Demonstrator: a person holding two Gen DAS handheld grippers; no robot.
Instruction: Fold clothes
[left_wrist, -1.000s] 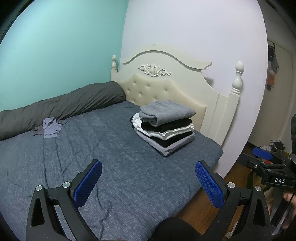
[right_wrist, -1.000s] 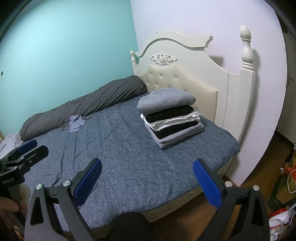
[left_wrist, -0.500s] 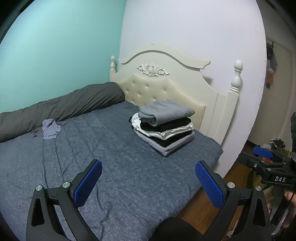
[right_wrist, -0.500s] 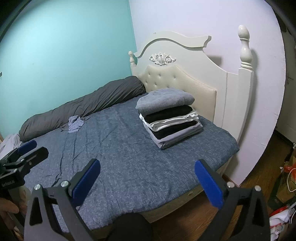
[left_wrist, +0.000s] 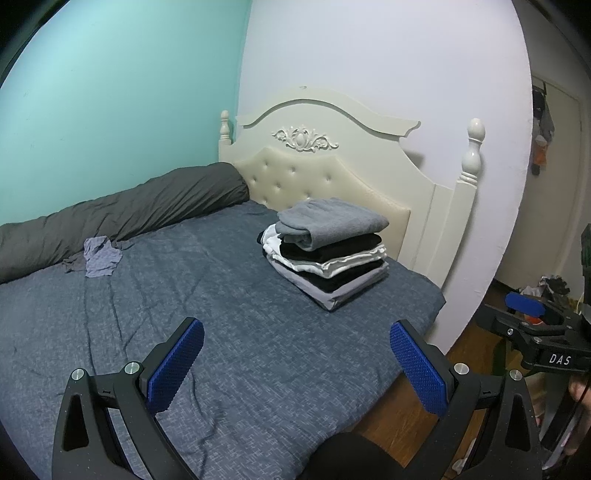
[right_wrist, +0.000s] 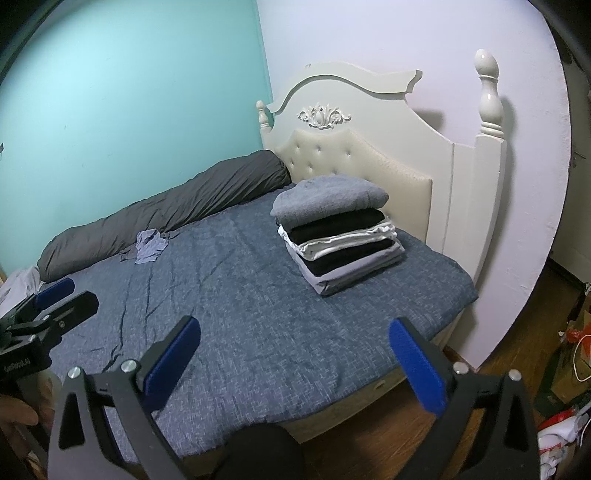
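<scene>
- Your tools have barely drifted; the view has shifted slightly.
- Left tool (left_wrist: 295, 363) and right tool (right_wrist: 293, 360): fingers apart, empty.
- Folded stack (left_wrist: 327, 249) sits on the bed (left_wrist: 221, 314).

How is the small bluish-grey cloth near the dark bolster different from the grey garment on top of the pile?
The small bluish-grey cloth lies crumpled and unfolded; the grey garment is folded neatly. The cloth rests directly on the blue bedcover beside the dark bolster; the garment sits atop the stacked clothes near the headboard. Both are greyish fabric.
</scene>
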